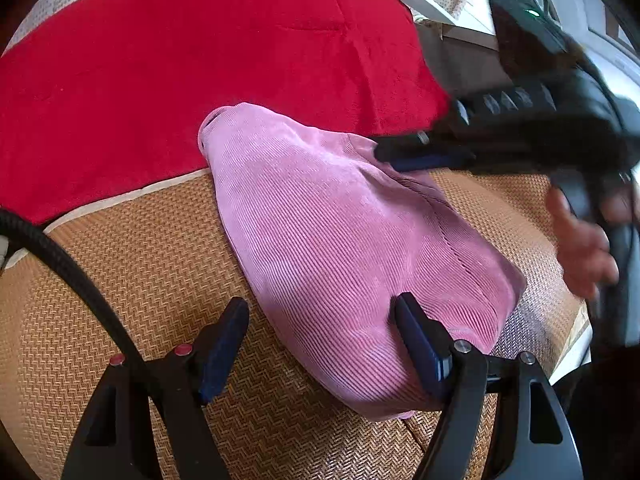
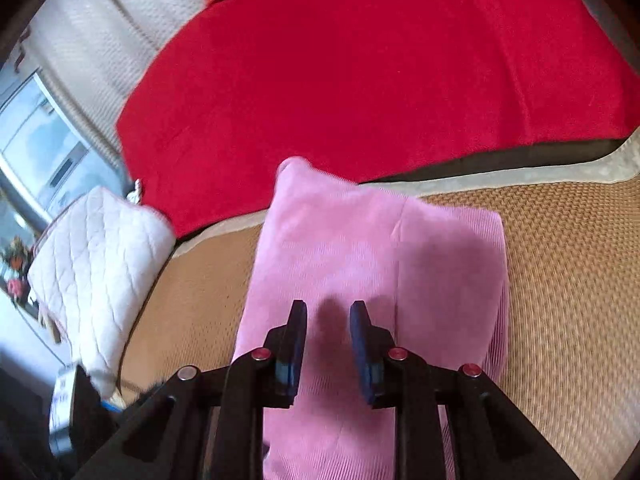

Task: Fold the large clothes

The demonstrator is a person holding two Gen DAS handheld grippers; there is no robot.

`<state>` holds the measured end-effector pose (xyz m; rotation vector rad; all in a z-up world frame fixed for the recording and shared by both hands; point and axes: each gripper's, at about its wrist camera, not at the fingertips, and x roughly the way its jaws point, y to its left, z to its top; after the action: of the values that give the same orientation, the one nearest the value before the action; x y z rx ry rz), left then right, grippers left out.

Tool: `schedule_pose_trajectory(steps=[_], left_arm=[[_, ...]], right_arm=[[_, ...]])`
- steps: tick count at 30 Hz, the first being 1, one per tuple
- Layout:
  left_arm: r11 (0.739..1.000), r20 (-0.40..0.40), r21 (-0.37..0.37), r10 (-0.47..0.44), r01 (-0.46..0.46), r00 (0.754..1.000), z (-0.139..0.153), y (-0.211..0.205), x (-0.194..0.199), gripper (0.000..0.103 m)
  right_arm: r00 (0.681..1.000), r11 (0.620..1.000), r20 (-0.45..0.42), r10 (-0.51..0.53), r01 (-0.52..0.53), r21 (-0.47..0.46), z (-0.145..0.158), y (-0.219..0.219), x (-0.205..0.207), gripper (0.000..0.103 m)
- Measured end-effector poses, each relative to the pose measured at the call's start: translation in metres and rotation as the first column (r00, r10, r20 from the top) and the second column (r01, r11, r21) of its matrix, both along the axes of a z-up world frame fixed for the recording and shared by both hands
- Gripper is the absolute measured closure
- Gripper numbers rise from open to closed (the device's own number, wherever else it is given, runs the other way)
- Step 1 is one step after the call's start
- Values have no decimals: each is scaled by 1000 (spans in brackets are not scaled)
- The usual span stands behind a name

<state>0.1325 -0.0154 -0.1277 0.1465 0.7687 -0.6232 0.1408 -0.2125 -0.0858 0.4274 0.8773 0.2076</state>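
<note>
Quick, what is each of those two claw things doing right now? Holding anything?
Left gripper: open, empty, its fingers straddling the edge of the pink garment.
Right gripper: open, empty, over the same garment.

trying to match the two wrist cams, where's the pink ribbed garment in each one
Left wrist view: the pink ribbed garment runs diagonally from centre to lower right, between the open left gripper fingers.
Right wrist view: it fills the lower centre, under the open right gripper.
Shared landmark: the red blanket beyond the garment, over the woven mat.
</note>
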Motion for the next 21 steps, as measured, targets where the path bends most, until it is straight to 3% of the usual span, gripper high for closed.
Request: schedule_pose_trajectory(steps=[3, 5, 7, 9, 15, 18, 21], left_arm=[[1000, 5, 2, 4, -4, 1000, 1, -2, -5, 26], [1000, 8, 6, 9, -9, 1000, 0, -3, -7, 26], [1000, 11, 5, 12, -12, 1000, 1, -3, -7, 26], [1000, 9, 1, 12, -12, 1000, 1, -2, -6, 26], [1000, 2, -11, 26, -26, 1000, 2, -1, -6, 23], [997, -35, -35, 68, -69, 997, -1, 5, 0, 14], [989, -117, -101, 98, -110, 988, -6, 13, 8, 11]], right_arm=[[999, 999, -42, -26, 24, -41, -15, 5, -9, 77], [997, 999, -69, -36, 35, -10, -35, 4, -7, 78], [998, 998, -37, -53, 54, 13, -48, 2, -5, 78], [999, 999, -22, -46, 46, -15, -48, 5, -5, 78], [998, 997, -5, -63, 63, 41, -53, -5, -8, 79], [998, 997, 7, -67, 67, 45, -52, -5, -11, 79], [997, 996, 15, -72, 71, 51, -52, -4, -11, 79]])
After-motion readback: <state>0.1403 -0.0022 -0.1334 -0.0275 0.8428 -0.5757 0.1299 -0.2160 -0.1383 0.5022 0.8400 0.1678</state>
